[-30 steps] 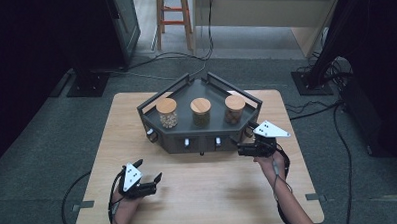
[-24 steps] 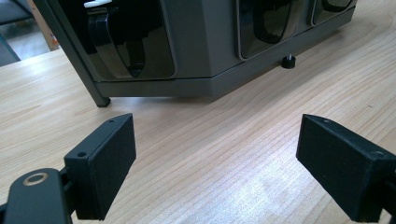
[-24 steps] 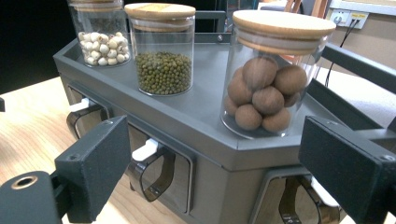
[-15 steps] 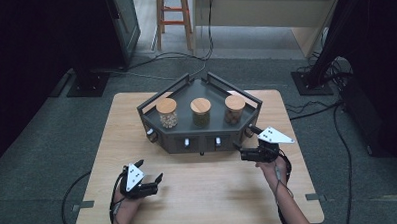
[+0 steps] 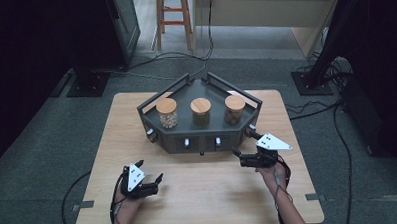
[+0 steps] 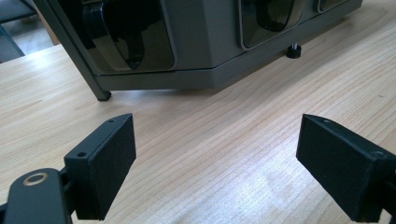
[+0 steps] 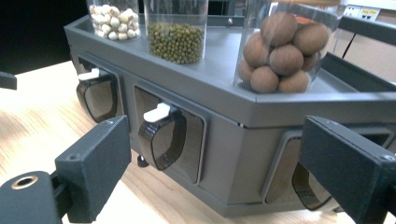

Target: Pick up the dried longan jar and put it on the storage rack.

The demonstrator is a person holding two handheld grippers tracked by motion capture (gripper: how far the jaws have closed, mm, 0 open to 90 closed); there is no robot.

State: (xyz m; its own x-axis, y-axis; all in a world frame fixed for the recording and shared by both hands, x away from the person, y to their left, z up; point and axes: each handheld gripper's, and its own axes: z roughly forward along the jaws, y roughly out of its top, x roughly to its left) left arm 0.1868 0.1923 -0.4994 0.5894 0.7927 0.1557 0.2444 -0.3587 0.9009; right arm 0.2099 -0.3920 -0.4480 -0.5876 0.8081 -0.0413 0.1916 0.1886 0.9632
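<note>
- The grey dispenser rack [image 5: 202,137] stood at the middle of the wooden table [image 5: 209,191], toward its far edge, with bare wood along its near side and at both ends.
- Three jars with wooden lids stood in a row on its top tray: a jar of pale nuts [image 5: 167,113] at the left, a jar of green beans [image 5: 201,112] in the middle, and a jar of brown balls [image 5: 234,109] at the right.
- The right gripper [image 5: 242,159] lay just near of the rack's right front corner, its jaws spread wide with nothing between them.
- In the right gripper view, a dark scoop with a white tab [image 7: 161,133] sat in the rack's front face, between the jaw tips and beyond them.
- The left gripper [image 5: 151,181] rested near the table's near-left edge, well apart from the rack, jaws spread wide and empty.
- In the left gripper view, open wood lay between the jaws and the rack's foot [image 6: 103,96].
</note>
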